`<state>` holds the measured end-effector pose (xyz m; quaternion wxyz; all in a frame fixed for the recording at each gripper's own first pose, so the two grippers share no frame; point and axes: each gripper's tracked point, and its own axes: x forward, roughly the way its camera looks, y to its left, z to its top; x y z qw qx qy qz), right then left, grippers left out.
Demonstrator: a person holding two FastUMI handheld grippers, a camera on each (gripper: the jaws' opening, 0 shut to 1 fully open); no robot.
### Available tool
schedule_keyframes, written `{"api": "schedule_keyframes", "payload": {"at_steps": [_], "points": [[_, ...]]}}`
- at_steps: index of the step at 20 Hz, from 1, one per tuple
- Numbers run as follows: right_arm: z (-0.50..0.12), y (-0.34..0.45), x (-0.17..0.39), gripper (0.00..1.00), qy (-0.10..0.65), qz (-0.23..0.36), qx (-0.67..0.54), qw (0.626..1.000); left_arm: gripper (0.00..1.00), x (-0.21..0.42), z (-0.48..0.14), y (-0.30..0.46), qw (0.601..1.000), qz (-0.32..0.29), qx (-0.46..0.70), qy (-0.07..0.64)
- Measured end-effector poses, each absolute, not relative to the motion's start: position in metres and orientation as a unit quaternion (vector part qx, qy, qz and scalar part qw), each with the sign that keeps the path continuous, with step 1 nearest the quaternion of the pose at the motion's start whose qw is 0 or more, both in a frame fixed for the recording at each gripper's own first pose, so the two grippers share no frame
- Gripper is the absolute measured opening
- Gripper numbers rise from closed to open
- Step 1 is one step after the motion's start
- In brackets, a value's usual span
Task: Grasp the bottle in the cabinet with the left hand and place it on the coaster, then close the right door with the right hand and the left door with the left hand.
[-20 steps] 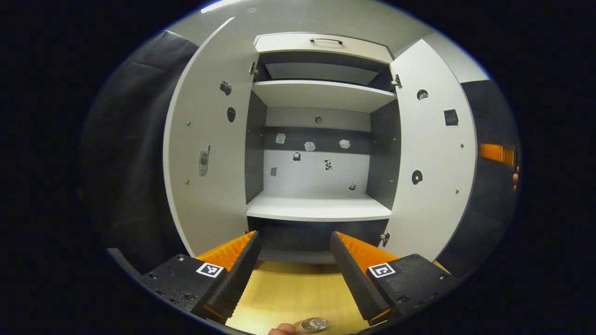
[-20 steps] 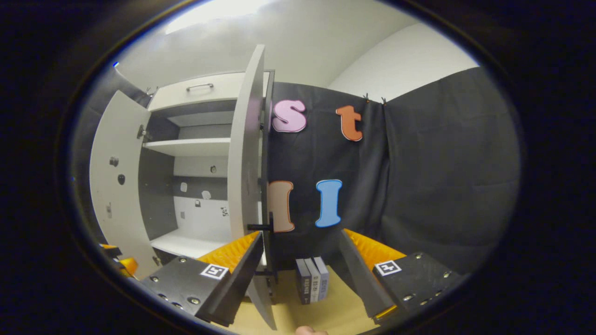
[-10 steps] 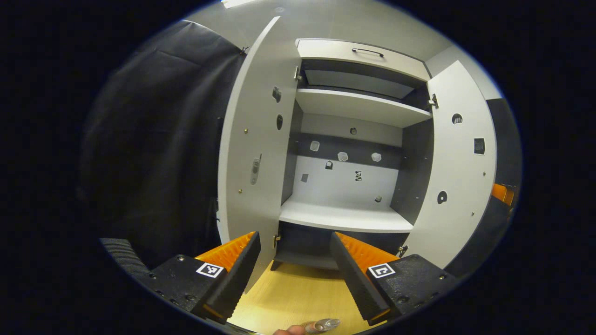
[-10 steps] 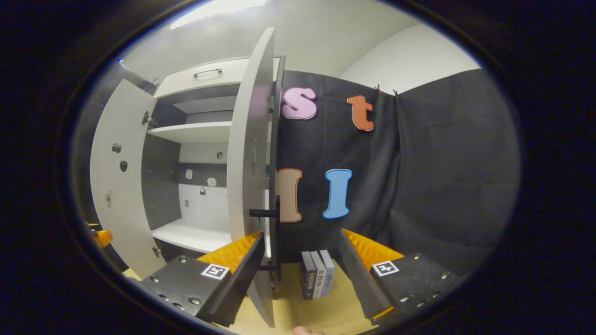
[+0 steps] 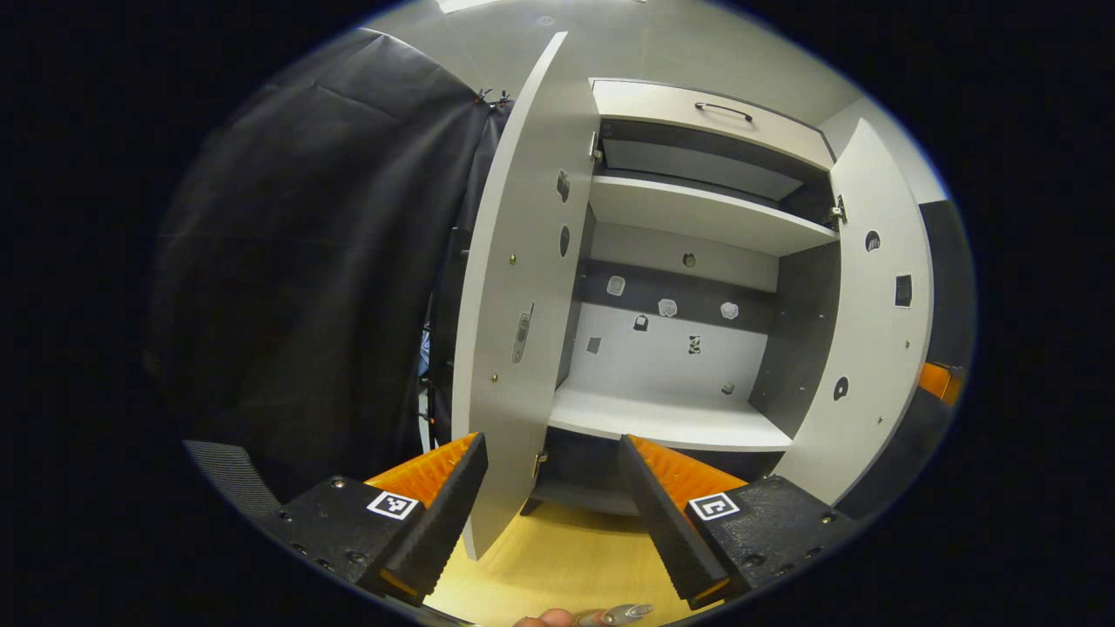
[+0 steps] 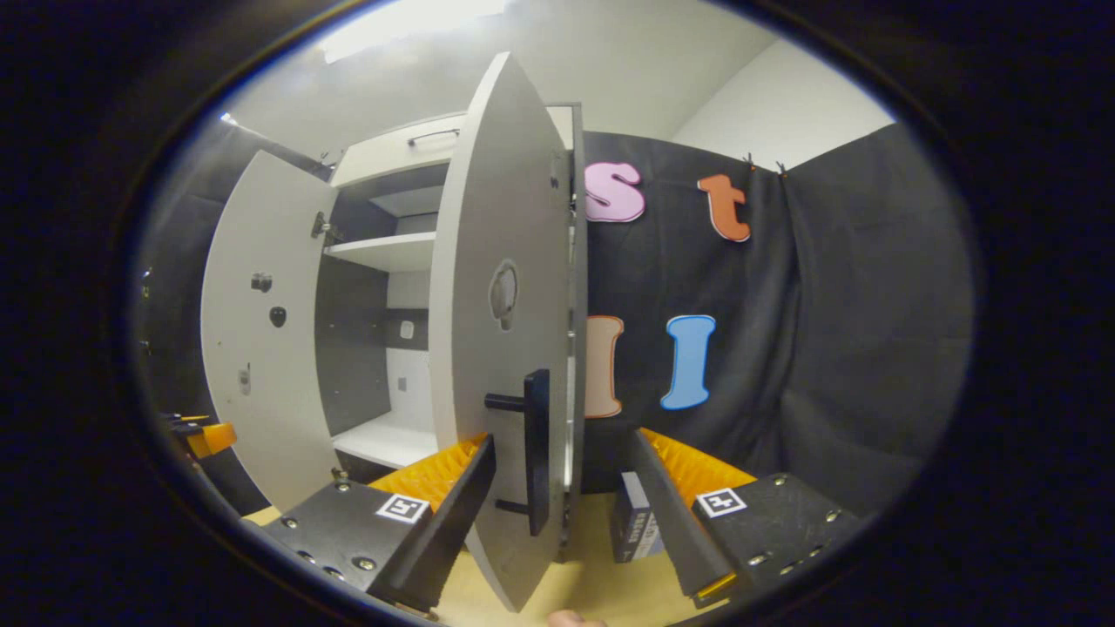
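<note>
The white cabinet (image 5: 671,418) stands with both doors swung out and bare shelves. In the left gripper view my left gripper (image 5: 549,505) is open, low over the wooden tabletop (image 5: 557,557), facing the left door (image 5: 518,261) almost edge-on. The right door (image 5: 875,331) stands out at the right. A clear shiny thing (image 5: 623,614), perhaps the bottle's top, peeks in at the bottom rim beside a fingertip. My right gripper (image 6: 557,505) is open at the right door's (image 6: 496,261) outer face, whose black handle (image 6: 536,448) stands between the fingers, nearer the left one.
Several books (image 6: 636,527) stand on the tabletop behind the right door, against the black cloth. The left gripper (image 6: 205,435) shows orange at the far left of the right gripper view, beside the left door (image 6: 261,331). Black cloth hangs left of the cabinet.
The left gripper view has swung left, so the left door now sits near centre. The right gripper has come closer to the right door; its outer face and handle now show between the fingers.
</note>
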<state>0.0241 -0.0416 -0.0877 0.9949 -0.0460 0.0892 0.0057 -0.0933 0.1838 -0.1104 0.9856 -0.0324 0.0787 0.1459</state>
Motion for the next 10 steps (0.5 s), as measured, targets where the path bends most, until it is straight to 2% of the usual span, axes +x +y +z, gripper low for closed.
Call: {"api": "schedule_keyframes", "payload": {"at_steps": [1, 2, 3, 5, 7, 8, 10], "points": [[-0.089, -0.035, 0.027, 0.92, 0.09, 0.014, -0.046, 0.995, 0.94, -0.093, -0.112, 0.187, 0.985, 0.149, -0.03, 0.078], [-0.09, -0.028, 0.03, 0.96, 0.092, 0.022, -0.044, 0.995, 0.97, -0.093, -0.112, 0.192, 0.985, 0.152, -0.028, 0.077], [-0.093, -0.022, 0.032, 0.92, 0.094, 0.029, -0.039, 0.994, 0.97, -0.094, -0.112, 0.196, 0.984, 0.157, -0.027, 0.077], [-0.098, -0.016, 0.04, 0.96, 0.101, 0.033, -0.035, 0.994, 0.97, -0.099, -0.112, 0.207, 0.983, 0.167, -0.029, 0.078], [-0.1, -0.009, 0.045, 0.92, 0.103, 0.036, -0.035, 0.993, 0.97, -0.105, -0.112, 0.22, 0.98, 0.179, -0.033, 0.078], [-0.101, -0.005, 0.047, 0.96, 0.104, 0.04, -0.032, 0.993, 0.97, -0.105, -0.113, 0.226, 0.979, 0.185, -0.036, 0.078], [-0.104, 0.003, 0.052, 0.92, 0.106, 0.047, -0.027, 0.993, 0.97, -0.106, -0.114, 0.235, 0.977, 0.196, -0.043, 0.079]]}}
